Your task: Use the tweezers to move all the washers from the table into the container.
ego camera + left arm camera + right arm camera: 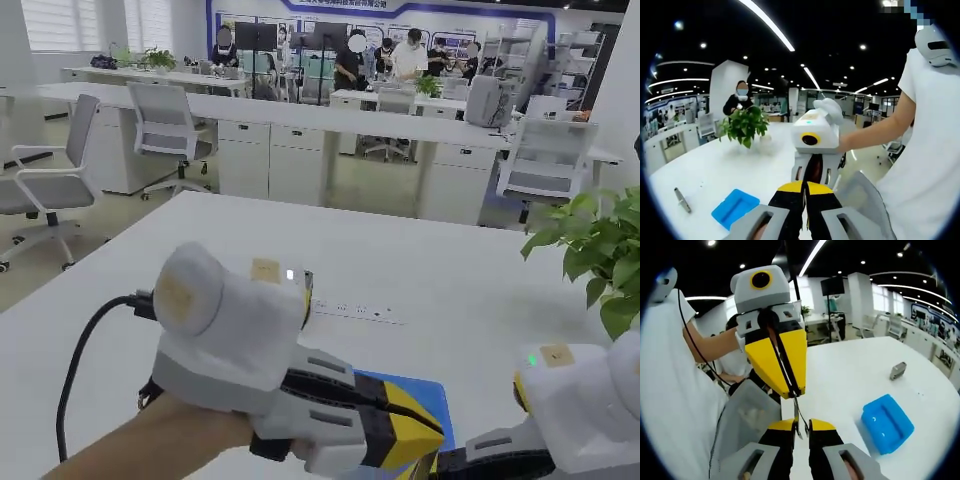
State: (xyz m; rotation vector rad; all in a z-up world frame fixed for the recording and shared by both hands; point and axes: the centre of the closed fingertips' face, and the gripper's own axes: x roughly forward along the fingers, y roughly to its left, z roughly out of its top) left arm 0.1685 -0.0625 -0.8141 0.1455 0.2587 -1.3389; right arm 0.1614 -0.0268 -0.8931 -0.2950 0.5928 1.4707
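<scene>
left gripper (796, 392) clamped shut on the tweezers (797, 412) — their free end sits btwn the right gripper (801, 426) jaws, slightly apart, can't tell if gripping. blue container (887, 422) lies on the table (860, 365) nearby.

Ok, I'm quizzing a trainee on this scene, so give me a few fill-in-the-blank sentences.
1. The container is ___ in colour.
2. The plant has ___ leaves.
3. The container lies on a ___ table.

Missing words: blue; green; white.
</scene>
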